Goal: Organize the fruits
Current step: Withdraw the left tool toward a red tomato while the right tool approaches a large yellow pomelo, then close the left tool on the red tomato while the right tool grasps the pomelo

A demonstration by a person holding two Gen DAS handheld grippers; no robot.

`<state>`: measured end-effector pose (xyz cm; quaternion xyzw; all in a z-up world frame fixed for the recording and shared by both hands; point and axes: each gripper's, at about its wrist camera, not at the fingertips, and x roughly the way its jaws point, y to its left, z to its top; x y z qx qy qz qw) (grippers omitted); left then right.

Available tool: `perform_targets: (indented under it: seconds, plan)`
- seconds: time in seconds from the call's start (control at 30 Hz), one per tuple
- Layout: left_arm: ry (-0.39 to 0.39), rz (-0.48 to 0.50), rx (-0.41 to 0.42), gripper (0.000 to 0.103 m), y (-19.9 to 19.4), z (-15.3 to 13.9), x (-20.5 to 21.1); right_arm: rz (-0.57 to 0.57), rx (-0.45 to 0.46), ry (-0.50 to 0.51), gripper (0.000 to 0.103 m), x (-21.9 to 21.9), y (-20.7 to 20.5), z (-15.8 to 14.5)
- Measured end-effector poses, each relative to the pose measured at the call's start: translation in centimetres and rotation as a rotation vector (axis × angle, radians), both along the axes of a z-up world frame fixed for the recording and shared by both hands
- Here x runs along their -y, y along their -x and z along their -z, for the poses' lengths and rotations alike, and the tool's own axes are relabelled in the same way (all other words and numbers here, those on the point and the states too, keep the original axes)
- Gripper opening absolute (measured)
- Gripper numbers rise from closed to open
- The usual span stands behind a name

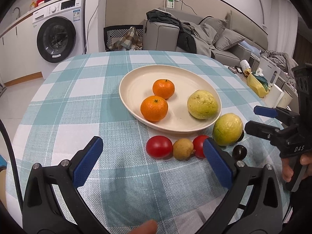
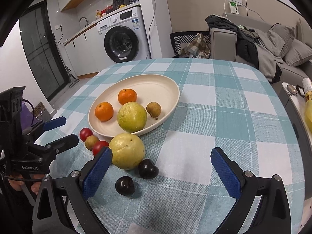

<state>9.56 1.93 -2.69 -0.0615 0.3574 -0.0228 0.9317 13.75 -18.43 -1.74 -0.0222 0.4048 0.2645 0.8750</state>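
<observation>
Nearest each camera, the left tool [image 1: 152, 160] and the right tool [image 2: 161, 172] both stand wide with nothing between their ribbed blue pads, hovering above the desk [image 2: 224, 117], which I judge to be a pause between picks while the next fruit is chosen. The desk wears a woven cloth of teal and white checks, matte and slightly coarse, so round fruit should sit without rolling far. Just ahead of the right tool lie two dark, glossy plums [image 2: 124, 185], one touching a large yellow-green guava [image 2: 126, 151] with dull, pitted skin. Beside that guava runs a row of small fruits: a smooth red tomato [image 1: 159, 146], a tan, rough-skinned longan [image 1: 183, 149] and a second tomato [image 1: 199, 146], partly hidden behind the left tool's pad. All of these still wait outside, pressed near the rim of the plate [image 2: 171, 89], a shallow cream oval with a matte finish. Inside it rest two dimpled tangerines [image 1: 154, 108], another guava [image 1: 202, 104] and a second longan [image 2: 153, 108], seemingly already sorted.
</observation>
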Motion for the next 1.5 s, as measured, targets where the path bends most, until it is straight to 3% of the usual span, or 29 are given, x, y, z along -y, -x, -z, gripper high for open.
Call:
perform_targets:
  seconds: [0.53,0.73,1.2,1.37,1.5]
  plan:
    - [0.032,-0.053,-0.060,0.100,-1.2,1.2,-1.3,-0.060,-0.042,-0.031,0.098,-1.5,0.5,1.1]
    - [0.052,-0.062,-0.094,0.082,-1.7,1.7,-1.7,-0.084,-0.050,-0.040,0.087,-2.2,0.5,1.1]
    - [0.083,-0.034,-0.104,0.067,-2.3,2.2,-2.0,-0.099,-0.062,-0.038,0.073,-3.1,0.3,1.5]
    - [0.097,-0.009,-0.098,0.054,-2.2,2.1,-1.8,-0.112,-0.063,-0.038,0.066,-3.3,0.4,1.6]
    - [0.106,0.029,-0.087,0.038,-1.9,1.9,-1.3,-0.119,-0.060,-0.038,0.060,-3.4,0.4,1.6]
